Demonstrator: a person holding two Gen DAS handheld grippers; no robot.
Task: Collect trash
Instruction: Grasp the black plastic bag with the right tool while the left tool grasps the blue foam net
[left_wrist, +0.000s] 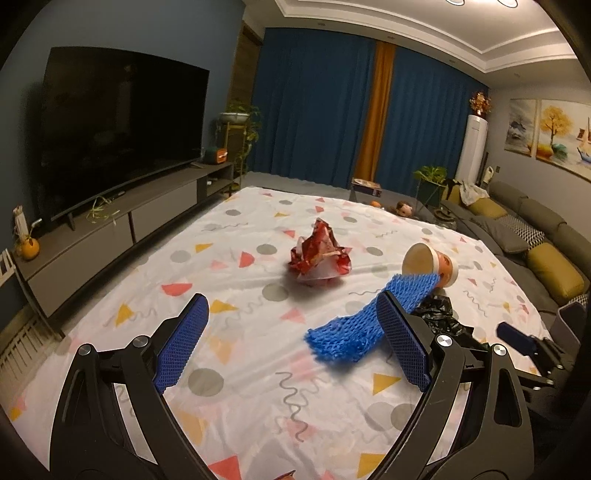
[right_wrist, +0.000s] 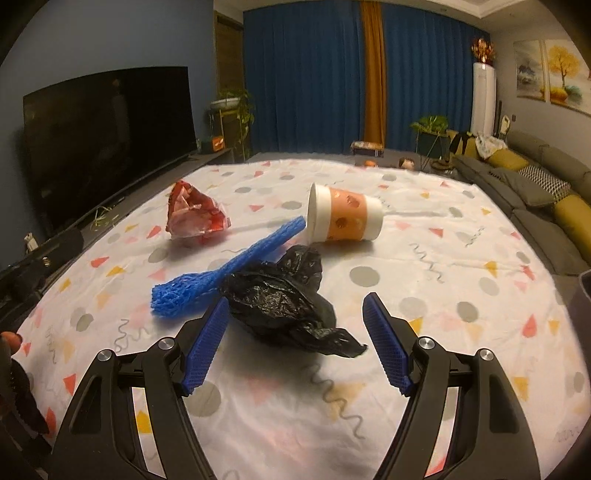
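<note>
Over the patterned tablecloth (right_wrist: 461, 258), right gripper (right_wrist: 293, 343) spread around the black bag (right_wrist: 284, 306); slippery film could squirt free, dragging the blue net (right_wrist: 229, 266)

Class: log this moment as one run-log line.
left gripper: open, empty | right gripper: open, astride black bag | unpicked: red wrapper, blue net, cup

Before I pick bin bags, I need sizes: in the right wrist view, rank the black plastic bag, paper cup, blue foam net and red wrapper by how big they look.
1. black plastic bag, though it lies nearest the camera
2. blue foam net and paper cup: too alike to rank
3. red wrapper
</note>
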